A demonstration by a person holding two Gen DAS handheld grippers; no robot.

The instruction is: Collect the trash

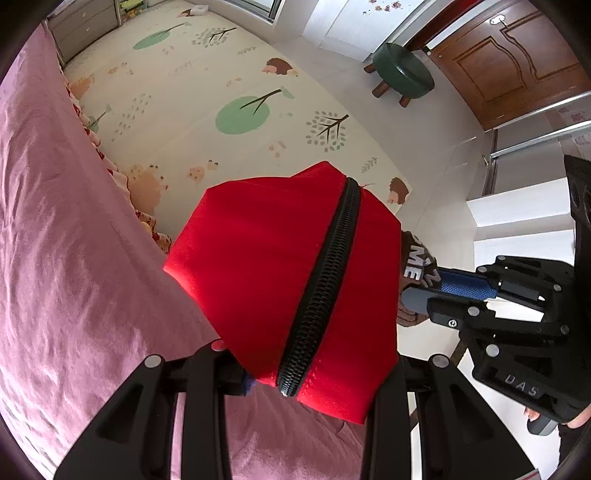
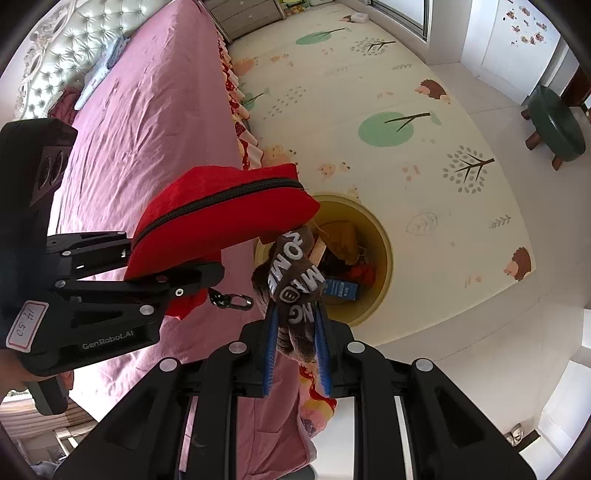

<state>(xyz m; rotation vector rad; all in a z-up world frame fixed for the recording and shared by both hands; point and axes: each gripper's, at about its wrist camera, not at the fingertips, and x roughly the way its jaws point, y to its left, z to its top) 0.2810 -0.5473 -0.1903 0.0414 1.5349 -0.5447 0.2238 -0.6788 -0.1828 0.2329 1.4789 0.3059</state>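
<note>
My left gripper (image 1: 303,373) is shut on a red zippered pouch (image 1: 280,273), which fills the middle of the left wrist view and hides the fingertips. The same red pouch (image 2: 218,218) shows in the right wrist view, held over the bed's edge by the left gripper (image 2: 177,273), a metal clip dangling under it. My right gripper (image 2: 295,350) is shut on a brown fabric piece with white letters (image 2: 295,280), its blue pads (image 2: 271,343) pressing both sides. Just beyond it stands a yellow bin (image 2: 384,258) with trash inside. The right gripper (image 1: 443,291) also appears at the right of the left wrist view, holding the brown fabric (image 1: 417,266).
A bed with a pink sheet (image 2: 155,122) runs along the left, a tufted headboard (image 2: 66,48) at its far end. A patterned play mat (image 2: 388,122) covers the floor. A green stool (image 2: 557,129) stands near a wooden door (image 1: 517,62). A grey drawer unit (image 1: 85,26) sits at the back.
</note>
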